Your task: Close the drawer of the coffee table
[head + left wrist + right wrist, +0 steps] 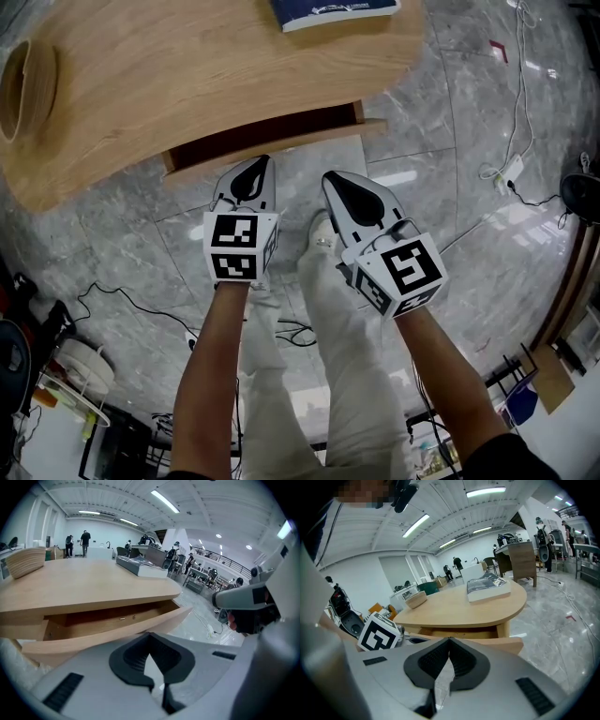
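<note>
The light wooden coffee table [187, 75] fills the top of the head view. Its drawer [281, 145] stands pulled out a little, with a dark gap behind the front panel. My left gripper [255, 163] is shut and empty, its tip right at the drawer front's lower edge; I cannot tell whether they touch. My right gripper [330, 178] is also shut and empty, a little below the drawer's right part. The left gripper view has the drawer front [117, 631] just beyond the closed tips [150, 635]. In the right gripper view the drawer front [506, 644] lies behind the closed tips [449, 641].
A blue book [333, 9] and a wooden bowl [23, 84] rest on the tabletop. My legs and a shoe [321, 234] stand under the grippers on the grey marble floor. Cables and a power strip [511, 173] lie at the right, a white fan [80, 370] at lower left.
</note>
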Tool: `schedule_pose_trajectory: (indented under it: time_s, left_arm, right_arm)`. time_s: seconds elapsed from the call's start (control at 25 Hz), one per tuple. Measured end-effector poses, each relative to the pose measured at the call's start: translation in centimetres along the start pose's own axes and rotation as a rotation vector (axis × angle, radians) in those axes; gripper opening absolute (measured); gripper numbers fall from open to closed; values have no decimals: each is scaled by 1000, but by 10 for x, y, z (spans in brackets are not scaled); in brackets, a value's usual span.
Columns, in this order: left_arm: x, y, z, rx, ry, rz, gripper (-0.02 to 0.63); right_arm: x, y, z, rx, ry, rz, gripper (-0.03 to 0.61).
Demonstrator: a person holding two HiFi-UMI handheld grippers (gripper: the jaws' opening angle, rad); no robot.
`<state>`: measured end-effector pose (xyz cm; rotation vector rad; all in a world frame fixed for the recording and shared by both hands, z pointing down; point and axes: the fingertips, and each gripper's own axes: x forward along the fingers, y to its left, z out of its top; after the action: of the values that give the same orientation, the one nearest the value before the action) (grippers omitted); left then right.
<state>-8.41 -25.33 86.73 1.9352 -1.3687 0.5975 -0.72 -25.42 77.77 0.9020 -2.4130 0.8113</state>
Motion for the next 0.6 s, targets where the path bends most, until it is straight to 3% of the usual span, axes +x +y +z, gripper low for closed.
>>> schedule_pose_trajectory:
  time_s: [0.6]
  left_arm:
    - [25, 34, 38, 9, 4, 73, -2]
  right_arm:
    - [1, -1, 0, 6, 4, 4, 18]
